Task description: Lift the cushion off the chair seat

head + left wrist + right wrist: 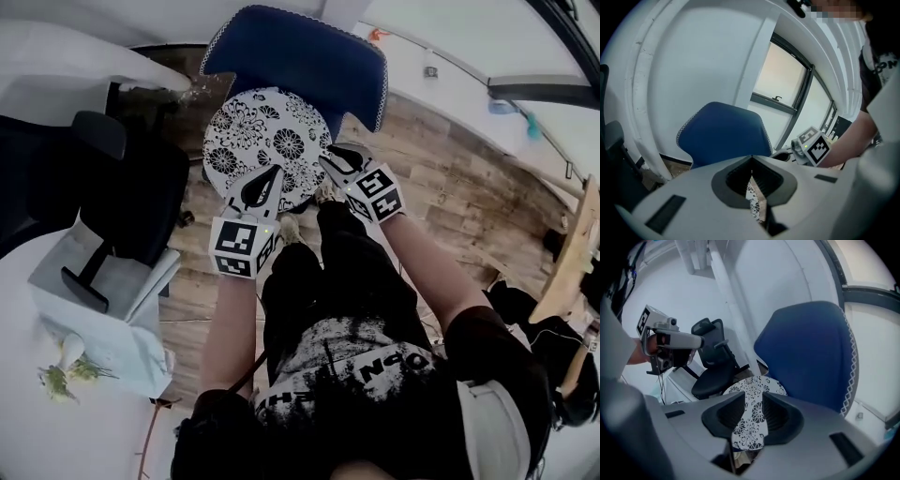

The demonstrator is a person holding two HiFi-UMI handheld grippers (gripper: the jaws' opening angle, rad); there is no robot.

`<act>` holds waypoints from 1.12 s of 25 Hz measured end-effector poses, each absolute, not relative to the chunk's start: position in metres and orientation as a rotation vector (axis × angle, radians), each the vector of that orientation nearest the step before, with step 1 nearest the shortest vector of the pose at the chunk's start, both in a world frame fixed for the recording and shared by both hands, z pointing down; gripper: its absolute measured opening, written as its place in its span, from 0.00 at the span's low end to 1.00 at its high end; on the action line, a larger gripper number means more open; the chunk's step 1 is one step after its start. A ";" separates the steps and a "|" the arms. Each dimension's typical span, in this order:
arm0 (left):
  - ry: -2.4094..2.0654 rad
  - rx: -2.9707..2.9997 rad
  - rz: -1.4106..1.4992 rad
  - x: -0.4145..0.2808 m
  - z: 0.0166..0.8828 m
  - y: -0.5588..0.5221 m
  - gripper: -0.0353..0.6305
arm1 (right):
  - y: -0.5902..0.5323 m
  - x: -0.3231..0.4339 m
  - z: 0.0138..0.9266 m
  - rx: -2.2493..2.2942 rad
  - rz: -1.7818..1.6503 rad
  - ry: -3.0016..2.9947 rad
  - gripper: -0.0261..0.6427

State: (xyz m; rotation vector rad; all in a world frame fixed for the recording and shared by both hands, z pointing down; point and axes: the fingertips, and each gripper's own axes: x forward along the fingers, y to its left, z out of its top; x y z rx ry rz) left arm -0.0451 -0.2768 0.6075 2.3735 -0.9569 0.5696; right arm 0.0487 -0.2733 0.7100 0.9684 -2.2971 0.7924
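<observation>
Round cushion [267,141], white with a black flower print, flat on the seat of a blue chair [300,56], covering most of the seat in front of the upright back. Left tongs [272,176] above the cushion's near edge, clenched tip to tip, only a sliver of the print in sight below through the slit behind the tips; nothing clamped. Right tongs [330,159] at the cushion's right edge, released, pads apart, the printed cloth in sight between them and neither pad pressing on it; touching the cloth or not, impossible to tell. Both tongs slanted down toward the seat, on bare forearms, marker cubes toward the person. Black trousers and a black-and-white printed shirt lower in the head view.

Under the chair, a wooden floor [450,197] of pale brown boards. Just left of the blue chair, a black office chair [141,197] with armrests. Nearer and further left, a white counter [37,441] with a small sprig of greenery [66,373] on it. Behind the blue chair, a white wall [708,61] and a dark-framed window [787,79].
</observation>
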 end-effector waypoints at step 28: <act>-0.885 2.282 0.627 -0.020 0.699 -0.289 0.07 | -0.304 0.077 0.951 0.970 1.001 -1.893 0.43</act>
